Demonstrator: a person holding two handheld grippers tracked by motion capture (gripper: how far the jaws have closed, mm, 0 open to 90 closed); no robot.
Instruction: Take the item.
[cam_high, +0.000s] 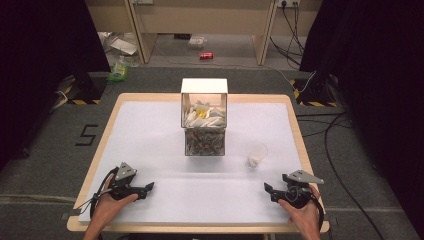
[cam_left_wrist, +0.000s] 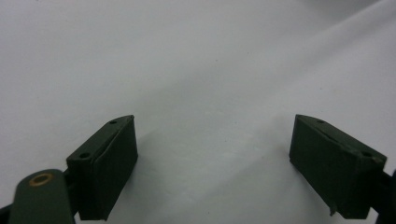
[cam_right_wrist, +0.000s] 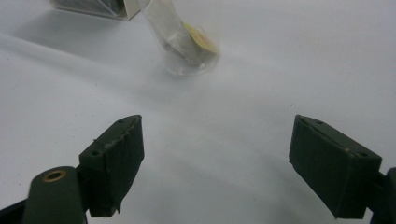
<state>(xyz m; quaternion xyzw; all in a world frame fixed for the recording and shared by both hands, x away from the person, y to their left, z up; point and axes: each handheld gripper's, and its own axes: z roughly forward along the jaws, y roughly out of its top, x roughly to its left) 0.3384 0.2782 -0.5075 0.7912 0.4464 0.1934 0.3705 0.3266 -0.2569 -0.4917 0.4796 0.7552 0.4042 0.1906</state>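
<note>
A clear box with a white top (cam_high: 204, 117) stands at the table's middle, holding white and yellow packets above and brownish ones below. A clear plastic cup (cam_high: 256, 154) with something small and white in it stands to the box's right; in the right gripper view the cup (cam_right_wrist: 187, 44) lies ahead of the jaws. My left gripper (cam_high: 149, 188) rests near the front left, held by a hand, open and empty (cam_left_wrist: 215, 158). My right gripper (cam_high: 267, 190) rests at the front right, also open with nothing between its jaws (cam_right_wrist: 217, 158).
The white table sheet (cam_high: 150, 145) is bordered by a wooden edge. Beyond the table, on the floor, are a red can (cam_high: 206, 56), a green packet (cam_high: 118, 72), cables (cam_high: 340, 150) at the right and black curtains on both sides.
</note>
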